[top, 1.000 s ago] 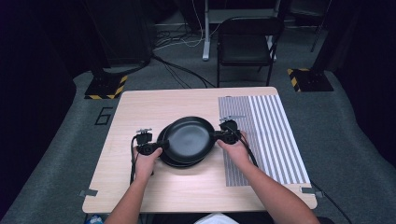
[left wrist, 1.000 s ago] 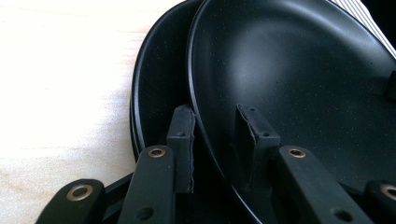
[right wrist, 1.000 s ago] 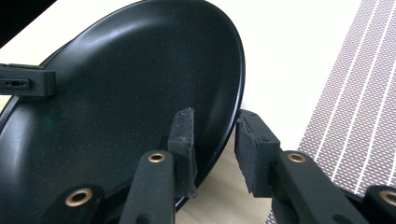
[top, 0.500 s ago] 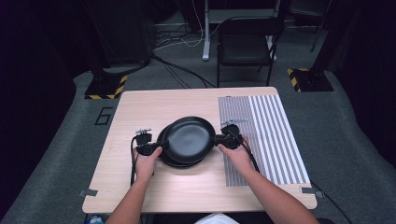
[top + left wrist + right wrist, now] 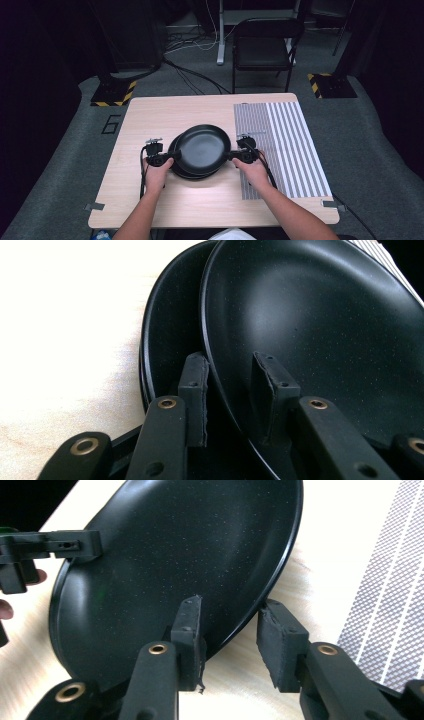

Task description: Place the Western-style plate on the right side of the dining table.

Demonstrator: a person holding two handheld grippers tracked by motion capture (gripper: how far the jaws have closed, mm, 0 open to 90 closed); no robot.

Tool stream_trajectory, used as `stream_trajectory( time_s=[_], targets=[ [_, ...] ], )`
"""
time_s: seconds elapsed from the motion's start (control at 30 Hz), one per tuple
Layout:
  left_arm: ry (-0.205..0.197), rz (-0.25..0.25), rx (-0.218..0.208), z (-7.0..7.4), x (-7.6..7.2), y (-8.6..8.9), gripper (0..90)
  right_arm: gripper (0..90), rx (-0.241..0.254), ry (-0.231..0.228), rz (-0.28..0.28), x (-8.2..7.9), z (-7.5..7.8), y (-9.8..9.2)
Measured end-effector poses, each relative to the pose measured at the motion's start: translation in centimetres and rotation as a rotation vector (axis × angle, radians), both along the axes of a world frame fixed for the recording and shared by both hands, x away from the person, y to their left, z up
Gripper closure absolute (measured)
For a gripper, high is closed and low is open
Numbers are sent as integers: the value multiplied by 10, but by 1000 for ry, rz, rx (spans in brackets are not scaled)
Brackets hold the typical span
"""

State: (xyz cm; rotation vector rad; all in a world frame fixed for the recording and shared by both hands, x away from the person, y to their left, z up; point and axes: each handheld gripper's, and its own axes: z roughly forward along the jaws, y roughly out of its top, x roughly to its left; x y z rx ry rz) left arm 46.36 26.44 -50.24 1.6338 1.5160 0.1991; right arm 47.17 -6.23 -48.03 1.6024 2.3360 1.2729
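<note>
Dark floor with cables and a folding chair (image 5: 263, 50) lies beyond the wooden table (image 5: 160, 112), whose right part carries a striped mat (image 5: 290, 145). Left of the mat, near the table's middle, sits a stack of black plates: a top plate (image 5: 201, 148) tilted over a lower plate (image 5: 176, 167).

Left of the stack, the left gripper (image 5: 167, 157) is held in the person's left hand (image 5: 158, 175). In the left gripper view, its jaws straddle the top plate's (image 5: 320, 325) rim, one pad above and one below, closed on it; the lower plate (image 5: 167, 335) lies beneath.

Right of the stack, at the mat's edge, the right gripper (image 5: 234, 156) meets the opposite rim. In the right gripper view, one pad presses the plate's (image 5: 165, 555) face, while the other stands off from the rim; its jaws have just been opening slightly.
</note>
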Motion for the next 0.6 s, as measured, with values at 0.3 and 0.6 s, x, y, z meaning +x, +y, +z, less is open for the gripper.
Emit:
stream_trajectory(
  time_s=[0.3, 0.6],
  targets=[
    [8, 7, -16, 0, 0, 1, 681, 686, -14, -10, -12, 22, 5, 1],
    [9, 12, -26, 0, 0, 1, 677, 697, -37, -43, -35, 39, 3, 6]
  ],
)
